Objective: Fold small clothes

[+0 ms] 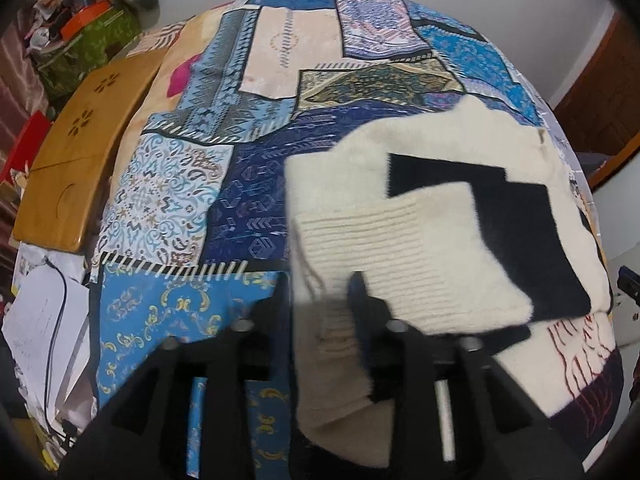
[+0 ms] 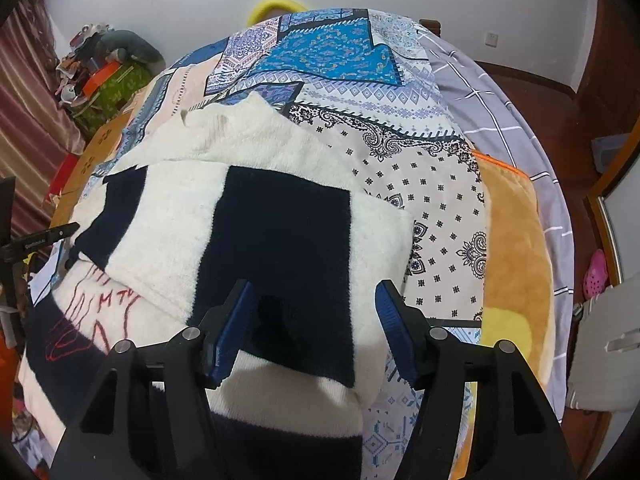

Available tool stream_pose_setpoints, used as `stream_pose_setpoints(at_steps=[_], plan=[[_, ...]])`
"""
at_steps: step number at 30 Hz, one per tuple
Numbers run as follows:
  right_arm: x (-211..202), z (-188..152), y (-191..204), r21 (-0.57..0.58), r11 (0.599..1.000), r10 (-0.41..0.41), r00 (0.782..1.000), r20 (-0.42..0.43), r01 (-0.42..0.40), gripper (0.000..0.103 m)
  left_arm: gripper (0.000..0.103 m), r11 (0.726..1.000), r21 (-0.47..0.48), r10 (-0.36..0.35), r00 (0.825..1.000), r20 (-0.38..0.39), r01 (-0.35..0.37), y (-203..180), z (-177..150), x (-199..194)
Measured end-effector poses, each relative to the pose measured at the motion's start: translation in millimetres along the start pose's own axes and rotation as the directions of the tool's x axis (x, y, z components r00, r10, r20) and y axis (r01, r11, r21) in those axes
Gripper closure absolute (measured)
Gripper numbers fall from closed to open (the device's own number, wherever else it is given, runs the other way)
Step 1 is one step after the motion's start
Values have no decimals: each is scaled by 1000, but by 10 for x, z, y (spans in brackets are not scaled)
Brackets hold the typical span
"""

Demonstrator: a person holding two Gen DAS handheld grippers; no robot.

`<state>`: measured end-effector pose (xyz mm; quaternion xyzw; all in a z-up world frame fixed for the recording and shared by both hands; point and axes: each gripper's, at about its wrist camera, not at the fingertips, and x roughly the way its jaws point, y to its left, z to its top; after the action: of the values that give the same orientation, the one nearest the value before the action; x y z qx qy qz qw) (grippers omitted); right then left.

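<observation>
Lying folded on a bed, spread with a blue patchwork bedspread (image 1: 224,184): a cream and navy sweater (image 1: 440,240), directly ahead of and beneath both grippers.

Left gripper (image 1: 320,292) pointing steeply down at the sweater's left edge, jaws part-way apart. Ribbed cream cuff (image 1: 384,240) sitting between and just past the fingers; right finger (image 1: 360,296) blurred against the knit, so not possible to tell whether the pads are pressing it. Opening out to the left of this gripper: a broad stretch of bare bedspread, running to the bed's side edge, where a wooden board (image 1: 80,152) and loose papers (image 1: 40,312) are lying close by.

Right gripper (image 2: 316,320) hovering released over the sweater's near right corner, blue pads (image 2: 390,320) standing wide apart, a navy block (image 2: 288,264) of the knit showing between them, untouched. Sweater's folded right edge running just inside the right pad. Extending beyond that edge to the right: open patterned bedspread, then an orange blanket (image 2: 516,248) and a grey checked sheet (image 2: 488,92) reaching toward the bed's far side.

Showing ahead of both grippers: the sweater's cream upper edge, then more clear bedspread up to a yellow ring (image 2: 276,6) at the bed's far end.
</observation>
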<state>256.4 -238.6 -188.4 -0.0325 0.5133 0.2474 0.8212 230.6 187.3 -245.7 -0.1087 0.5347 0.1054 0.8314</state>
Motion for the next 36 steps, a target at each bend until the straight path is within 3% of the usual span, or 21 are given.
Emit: stream_pose_setpoints(at_steps=[2, 5, 12, 19, 32, 36], plan=[[21, 14, -17, -1, 1000, -5, 1000, -5, 5, 43, 53, 1000, -14, -2, 1000, -3, 2, 60, 48, 1], [43, 36, -51, -3, 1000, -20, 1000, -3, 20, 33, 44, 1000, -24, -13, 1000, -15, 13, 114, 100, 20], [166, 123, -189, 24, 999, -30, 999, -11, 30, 32, 38, 995, -74, -67, 995, -67, 62, 141, 139, 194], [441, 200, -392, 59, 998, -27, 998, -59, 30, 32, 37, 986, -115, -131, 988, -81, 121, 114, 247, 323], [806, 251, -644, 206, 975, 110, 990, -93, -88, 32, 38, 990, -81, -118, 992, -48, 114, -1, 373, 406], [803, 220, -648, 220, 967, 150, 986, -77, -130, 48, 48, 994, -40, -101, 995, -21, 100, -71, 357, 369]])
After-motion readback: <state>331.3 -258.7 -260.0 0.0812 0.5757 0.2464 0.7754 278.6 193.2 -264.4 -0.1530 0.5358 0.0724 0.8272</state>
